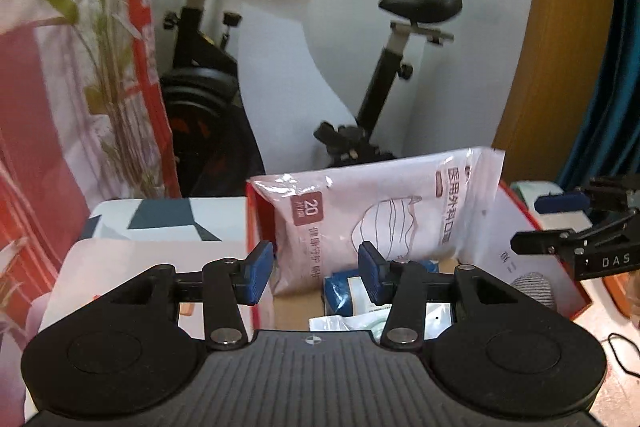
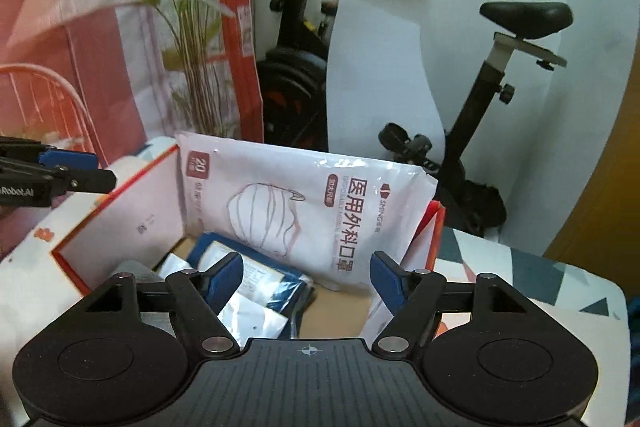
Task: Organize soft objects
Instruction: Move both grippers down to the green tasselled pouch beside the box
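A white plastic pack of surgical masks (image 2: 316,203) leaned upright at centre frame inside a red-edged cardboard box (image 2: 70,247), its long axis left-to-right, just ahead of the empty, wide-open right gripper (image 2: 306,277) and left gripper (image 1: 316,275).

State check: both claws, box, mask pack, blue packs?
left claw: open, empty
right claw: open, empty
box: open-topped, partly filled
mask pack: sealed, propped upright in box, sticking out above the rim
blue packs: lying flat on box floor
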`<state>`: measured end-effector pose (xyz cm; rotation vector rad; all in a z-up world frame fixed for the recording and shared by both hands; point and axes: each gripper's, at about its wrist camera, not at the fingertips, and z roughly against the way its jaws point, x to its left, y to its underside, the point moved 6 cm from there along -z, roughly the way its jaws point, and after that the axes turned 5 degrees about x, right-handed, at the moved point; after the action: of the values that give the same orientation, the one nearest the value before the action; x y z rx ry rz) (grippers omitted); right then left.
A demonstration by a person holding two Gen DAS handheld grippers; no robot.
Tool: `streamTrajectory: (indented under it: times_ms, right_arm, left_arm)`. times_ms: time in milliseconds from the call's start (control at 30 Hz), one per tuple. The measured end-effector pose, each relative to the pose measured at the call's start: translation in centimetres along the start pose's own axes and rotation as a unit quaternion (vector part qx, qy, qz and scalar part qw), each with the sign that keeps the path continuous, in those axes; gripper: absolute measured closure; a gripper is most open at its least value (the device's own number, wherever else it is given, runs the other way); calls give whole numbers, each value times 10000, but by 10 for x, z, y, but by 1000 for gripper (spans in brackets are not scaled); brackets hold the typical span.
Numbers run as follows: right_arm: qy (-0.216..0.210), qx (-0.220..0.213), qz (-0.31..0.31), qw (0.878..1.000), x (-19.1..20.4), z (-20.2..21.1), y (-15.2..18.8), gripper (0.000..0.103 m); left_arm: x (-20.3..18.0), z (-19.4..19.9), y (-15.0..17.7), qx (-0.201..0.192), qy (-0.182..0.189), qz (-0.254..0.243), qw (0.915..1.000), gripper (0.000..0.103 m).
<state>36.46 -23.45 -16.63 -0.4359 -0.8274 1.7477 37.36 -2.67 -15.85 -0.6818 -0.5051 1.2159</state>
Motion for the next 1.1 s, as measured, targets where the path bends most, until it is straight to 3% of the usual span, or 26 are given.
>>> streamTrajectory:
  times_ms: [233,333,567,833,1100]
  right_arm:
    - [-233,-630,-736,9950,11,27,37,30]
    - [-261,-864,-981,9911,18,37,57,30]
    - [-22,-914,-692,9934,32,51,92,30]
    - [-20,-820,-880,9927,38,52,117,30]
    - [-118,-479,-848,9952,62,31,137,31]
  left_arm:
    - [14,45,23,-455,13,235,9987,54]
    - [24,60,41,-477,-19,379,9981,54]
    - [33,70,90,-176,67,771,9968,54]
    - [27,56,135,328,257,1174,9922,54]
    - [20,36,166,903,336,1634,9818,52]
